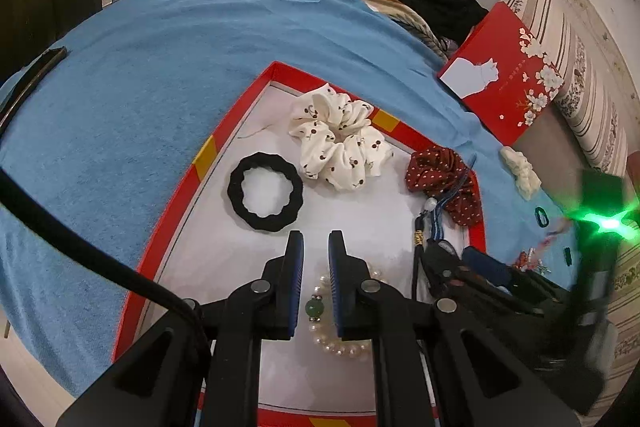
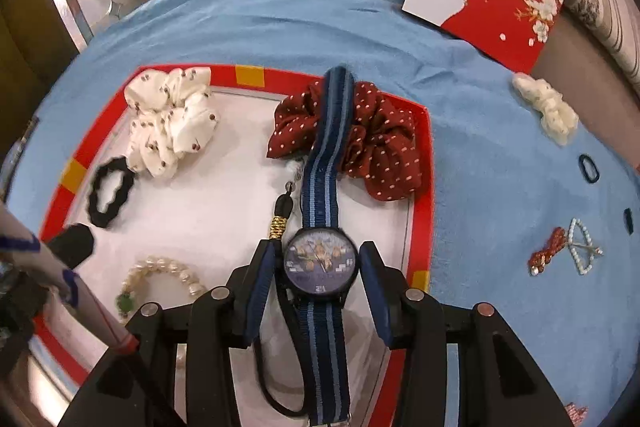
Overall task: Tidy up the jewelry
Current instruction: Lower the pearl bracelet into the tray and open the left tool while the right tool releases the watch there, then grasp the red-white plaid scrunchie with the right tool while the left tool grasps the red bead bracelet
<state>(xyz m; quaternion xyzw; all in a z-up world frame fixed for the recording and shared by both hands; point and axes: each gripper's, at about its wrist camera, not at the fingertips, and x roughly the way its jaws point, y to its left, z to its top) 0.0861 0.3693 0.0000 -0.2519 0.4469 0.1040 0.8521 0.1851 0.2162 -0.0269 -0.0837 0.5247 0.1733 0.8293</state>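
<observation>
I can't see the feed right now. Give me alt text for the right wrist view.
The open right gripper straddles a blue-striped watch lying in the red-rimmed tray, its strap draped over a dark red dotted scrunchie. Also in the tray: a white printed scrunchie, black hair tie and pearl bracelet. Hair clips lie on the blue cloth.

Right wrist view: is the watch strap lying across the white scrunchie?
No. The watch strap runs up over the dark red dotted scrunchie; the white scrunchie sits apart, to the left in the tray.
</observation>
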